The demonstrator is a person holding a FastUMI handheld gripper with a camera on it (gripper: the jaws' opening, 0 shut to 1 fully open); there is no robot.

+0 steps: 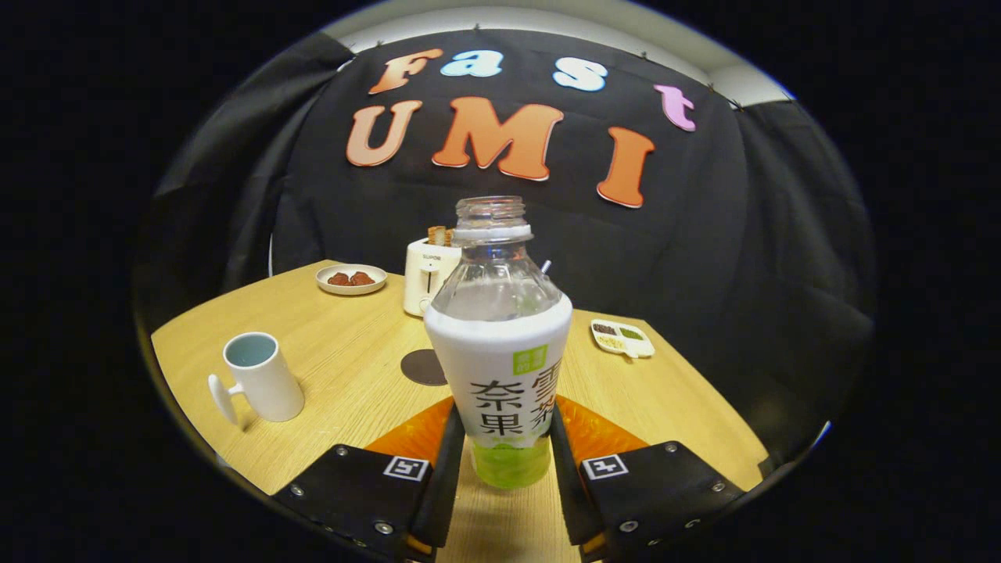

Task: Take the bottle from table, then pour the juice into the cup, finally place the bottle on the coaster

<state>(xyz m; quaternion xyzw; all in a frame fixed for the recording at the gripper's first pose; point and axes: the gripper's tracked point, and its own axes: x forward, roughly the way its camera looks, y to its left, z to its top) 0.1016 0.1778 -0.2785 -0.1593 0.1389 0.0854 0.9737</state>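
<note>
Gripper (pixel 504 438) clamps one bottle (pixel 500 344); one cup (pixel 262 375) nearby.

The gripper (pixel 507 461) has two flat black side plates fixed with silver screws. Each plate carries a square black-and-white marker near its inner edge. Orange ribbed panels sit just beyond the plates.

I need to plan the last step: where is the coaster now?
In the gripper view, the dark round coaster lies flat on the table, just behind the held bottle, between the cup and the toaster.
</note>
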